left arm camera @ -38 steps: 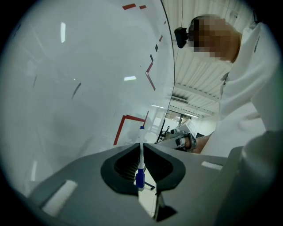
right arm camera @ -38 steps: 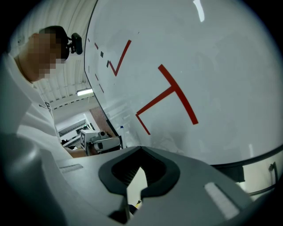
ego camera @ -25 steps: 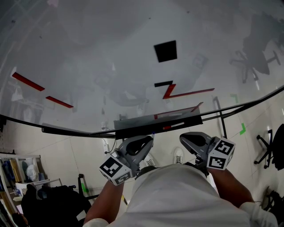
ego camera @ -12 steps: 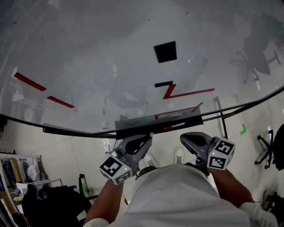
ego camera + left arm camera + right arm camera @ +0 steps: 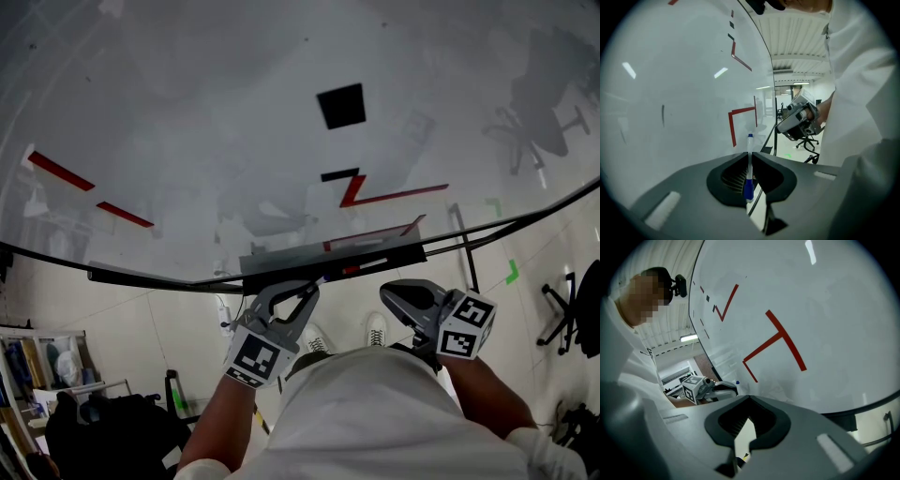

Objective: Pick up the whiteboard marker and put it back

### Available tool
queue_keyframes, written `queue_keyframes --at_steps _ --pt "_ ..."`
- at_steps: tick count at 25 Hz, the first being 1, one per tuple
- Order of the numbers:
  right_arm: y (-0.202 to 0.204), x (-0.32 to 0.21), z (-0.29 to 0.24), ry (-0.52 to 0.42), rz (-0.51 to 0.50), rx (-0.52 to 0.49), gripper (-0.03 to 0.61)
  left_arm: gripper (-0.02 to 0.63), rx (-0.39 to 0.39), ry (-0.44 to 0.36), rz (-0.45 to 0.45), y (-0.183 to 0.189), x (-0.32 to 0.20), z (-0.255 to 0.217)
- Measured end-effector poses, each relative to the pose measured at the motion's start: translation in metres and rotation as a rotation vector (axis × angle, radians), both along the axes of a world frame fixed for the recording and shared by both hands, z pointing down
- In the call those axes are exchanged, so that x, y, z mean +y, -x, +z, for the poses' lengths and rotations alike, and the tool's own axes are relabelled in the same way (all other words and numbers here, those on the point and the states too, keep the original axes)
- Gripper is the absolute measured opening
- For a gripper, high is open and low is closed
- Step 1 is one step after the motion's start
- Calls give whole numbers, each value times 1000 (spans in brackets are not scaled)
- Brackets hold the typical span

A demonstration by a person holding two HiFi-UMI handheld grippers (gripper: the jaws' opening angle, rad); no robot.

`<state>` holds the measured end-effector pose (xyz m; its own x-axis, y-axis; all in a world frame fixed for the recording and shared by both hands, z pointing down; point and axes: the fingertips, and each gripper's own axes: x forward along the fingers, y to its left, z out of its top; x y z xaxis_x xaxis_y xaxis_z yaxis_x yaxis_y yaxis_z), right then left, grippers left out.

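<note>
The left gripper [image 5: 750,157] has its 2 jaws pinching the whiteboard marker [image 5: 749,169], one end jutting past their tips toward the tray [image 5: 328,255]. The right gripper [image 5: 749,399] is pressed together on nothing. This looks like the return step. Next, lower the marker onto the tray and release.

Head view: dim, grey, low contrast. The whiteboard [image 5: 187,122] is evenly lit, and I note a faint chair reflection [image 5: 539,103] at upper right. My gripper views are brighter, with heavy fisheye, black corners and a bowed board edge. Light comes from a ceiling strip lamp [image 5: 689,338], which leaves glare streaks [image 5: 721,72] on the board. The near body of my left gripper [image 5: 749,157] is soft.
</note>
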<state>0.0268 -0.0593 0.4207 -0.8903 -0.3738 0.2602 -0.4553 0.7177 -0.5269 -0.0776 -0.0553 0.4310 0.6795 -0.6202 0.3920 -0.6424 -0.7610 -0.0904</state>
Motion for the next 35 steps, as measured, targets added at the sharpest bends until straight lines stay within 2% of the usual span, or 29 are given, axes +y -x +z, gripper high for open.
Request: queue_keyframes --at_steps 4,8,14,19,22,26,35 --pt "0 2 1 0 -1 4 2 46 -132 -24 23 0 -1 15" --pt "-2 2 1 1 1 8 2 46 -203 -33 42 -2 -3 25" --pt "-3 3 1 1 4 9 2 46 -366 -61 102 -4 -2 42" --pt "-2 5 2 0 1 8 2 46 -463 -70 116 -4 -3 52" --pt "-3 5 2 1 3 9 2 46 -537 -63 112 -3 -7 60" --pt "-2 6 2 0 2 7 2 46 -649 -16 114 5 -10 80" --pt "-6 5 2 0 17 6 2 46 -744 46 123 9 -18 102"
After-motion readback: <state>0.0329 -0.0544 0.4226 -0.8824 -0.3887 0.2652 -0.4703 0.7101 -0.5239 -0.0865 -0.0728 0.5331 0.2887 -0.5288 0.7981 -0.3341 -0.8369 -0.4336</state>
